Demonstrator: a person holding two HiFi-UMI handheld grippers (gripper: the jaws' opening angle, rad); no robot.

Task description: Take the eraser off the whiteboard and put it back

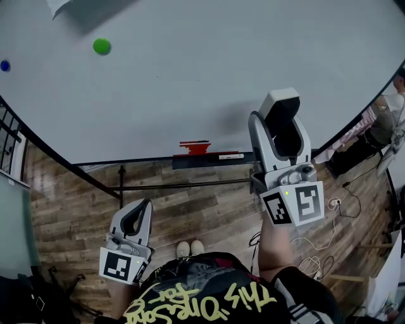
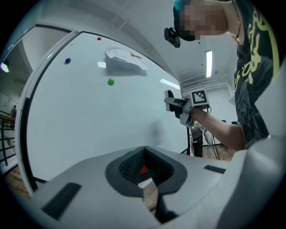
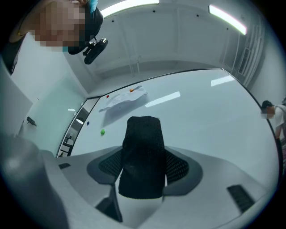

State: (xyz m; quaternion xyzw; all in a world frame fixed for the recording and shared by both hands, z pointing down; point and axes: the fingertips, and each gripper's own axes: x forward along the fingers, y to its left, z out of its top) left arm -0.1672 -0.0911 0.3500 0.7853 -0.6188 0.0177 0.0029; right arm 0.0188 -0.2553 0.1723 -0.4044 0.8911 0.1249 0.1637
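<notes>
Black eraser (image 1: 285,133) was clamped between the jaws of the right gripper (image 1: 281,104) in the head view, held up in front of the whiteboard (image 1: 190,82), to the right of centre. Contact with the board surface could not be told. A faint shadow lay on the board just left of the gripper. The left gripper (image 1: 140,209) hung low over the wood floor (image 1: 209,209), well apart from the board, jaws together. A red item (image 1: 195,147) sat on the tray ledge (image 1: 215,162) at the board's lower edge. A green magnet (image 1: 101,45) and a blue magnet (image 1: 5,65) were stuck at upper left, and a paper sheet (image 1: 60,5) at the top edge.

Left gripper view: the jaws met at their tips with nothing between them. Through the gap lower down a bit of the red item and the floor showed. Beyond, the right gripper stood level with the middle of the board, its marker cube (image 2: 199,97) facing the camera.

Right gripper view: the black, finely textured eraser stood upright between the jaws, gripped by both pads and jutting out past their tips. Behind it were the board, the green magnet and the paper sheet.
</notes>
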